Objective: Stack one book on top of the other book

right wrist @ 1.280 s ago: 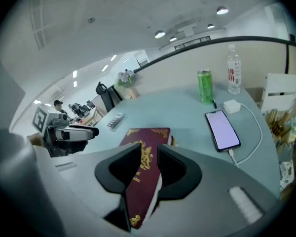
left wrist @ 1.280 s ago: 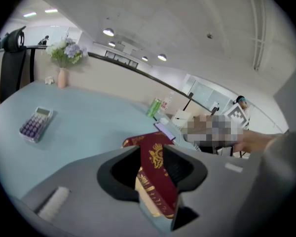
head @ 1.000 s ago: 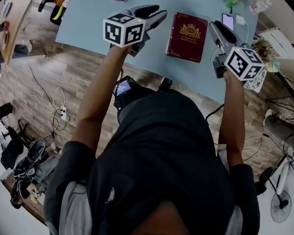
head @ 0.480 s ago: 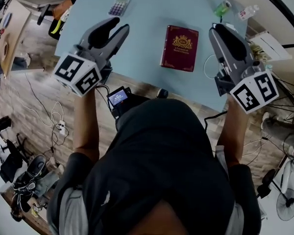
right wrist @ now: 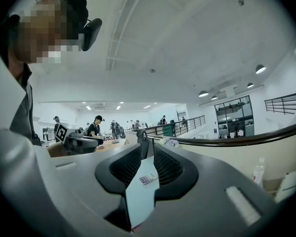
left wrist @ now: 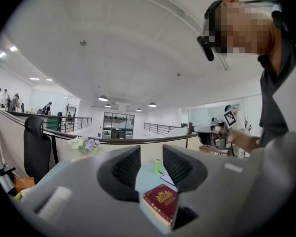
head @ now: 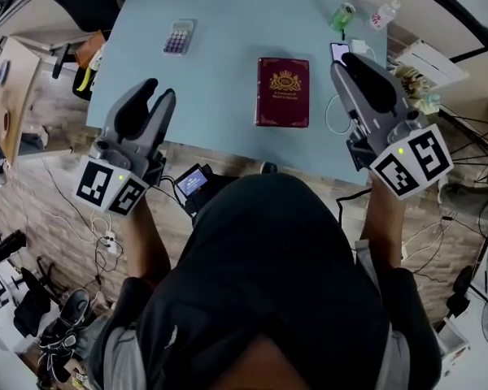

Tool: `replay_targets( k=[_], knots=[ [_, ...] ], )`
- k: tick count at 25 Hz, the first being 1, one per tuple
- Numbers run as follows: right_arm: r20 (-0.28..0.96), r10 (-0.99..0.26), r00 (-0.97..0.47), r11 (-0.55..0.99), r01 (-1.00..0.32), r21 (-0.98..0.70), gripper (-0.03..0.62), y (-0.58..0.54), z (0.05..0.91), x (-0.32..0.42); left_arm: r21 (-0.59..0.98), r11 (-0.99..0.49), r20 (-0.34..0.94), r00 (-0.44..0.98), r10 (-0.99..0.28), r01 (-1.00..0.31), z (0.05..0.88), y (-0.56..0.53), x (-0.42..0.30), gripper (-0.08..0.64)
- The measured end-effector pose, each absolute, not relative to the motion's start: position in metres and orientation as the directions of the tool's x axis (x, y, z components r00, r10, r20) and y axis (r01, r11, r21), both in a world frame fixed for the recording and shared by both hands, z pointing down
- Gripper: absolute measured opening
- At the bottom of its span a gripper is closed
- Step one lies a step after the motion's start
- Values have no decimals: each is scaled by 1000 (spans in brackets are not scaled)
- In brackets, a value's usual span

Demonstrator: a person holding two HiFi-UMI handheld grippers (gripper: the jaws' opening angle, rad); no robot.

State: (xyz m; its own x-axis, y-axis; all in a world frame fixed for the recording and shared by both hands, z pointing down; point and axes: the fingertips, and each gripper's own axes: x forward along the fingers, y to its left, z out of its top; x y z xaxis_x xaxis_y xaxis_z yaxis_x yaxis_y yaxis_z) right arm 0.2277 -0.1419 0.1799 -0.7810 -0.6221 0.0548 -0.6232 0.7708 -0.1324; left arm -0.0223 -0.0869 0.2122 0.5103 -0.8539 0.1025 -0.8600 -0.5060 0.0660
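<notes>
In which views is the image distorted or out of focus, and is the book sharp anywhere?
Head view: wide-angle bending at the edges, the book sharp on the blue table. Left gripper view: strong fisheye with black corners; the left gripper, close to the lens, is soft, the book clear. Right gripper view: same fisheye, curved railing, right gripper soft.

We see the right gripper [right wrist: 148, 152] w/ jaws slightly apart, nothing btwn them. Thru the gap: a pale blue table [right wrist: 140, 199] w/ a small calculator [right wrist: 147, 178] lying on it. At left, the left gripper [right wrist: 91, 141] w/ its marker cube [right wrist: 62, 131], held approx level. A clear bottle [right wrist: 258, 172] sits low at right. People stand in the bkgd.
</notes>
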Motion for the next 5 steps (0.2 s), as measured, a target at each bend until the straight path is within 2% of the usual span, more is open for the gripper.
replay_targets(
  k=[5],
  knots=[
    [70,-625,-778,765,-628,-144,80,-141,188,231,75,-507,113,512,-851,-859,216,-82,-18,193]
  ],
)
